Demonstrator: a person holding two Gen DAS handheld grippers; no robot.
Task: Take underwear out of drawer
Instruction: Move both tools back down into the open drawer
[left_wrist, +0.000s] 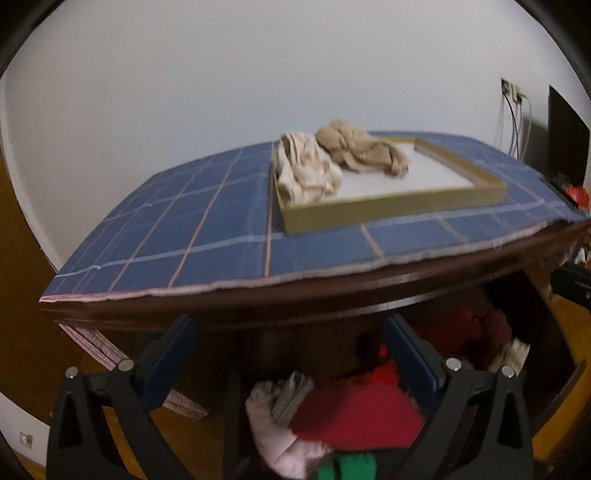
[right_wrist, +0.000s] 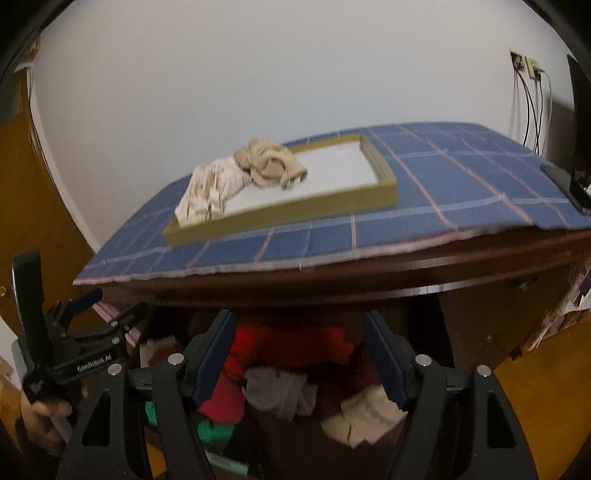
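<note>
Underwear: two pieces (left_wrist: 332, 162) already lie in the tray (left_wrist: 388, 206) on the bench; more clothes (right_wrist: 280, 391) remain in the open drawer (left_wrist: 554, 354). Both tools, left (left_wrist: 291, 354) and right (right_wrist: 299, 354), gape wide and empty above it.

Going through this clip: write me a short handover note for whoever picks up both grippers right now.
Left gripper: open, empty, aimed into the open dark wooden drawer.
Right gripper: open, empty, over the same drawer.
Drawer contents: red cloth, grey crumpled garment, cream folded garment, pale pink garment, green item.
Done: tan crumpled garment and cream patterned garment lie in the shallow gold-rimmed tray on the blue checked tablecloth.
Left: remaining drawer garments; probably the grey one next.
</note>
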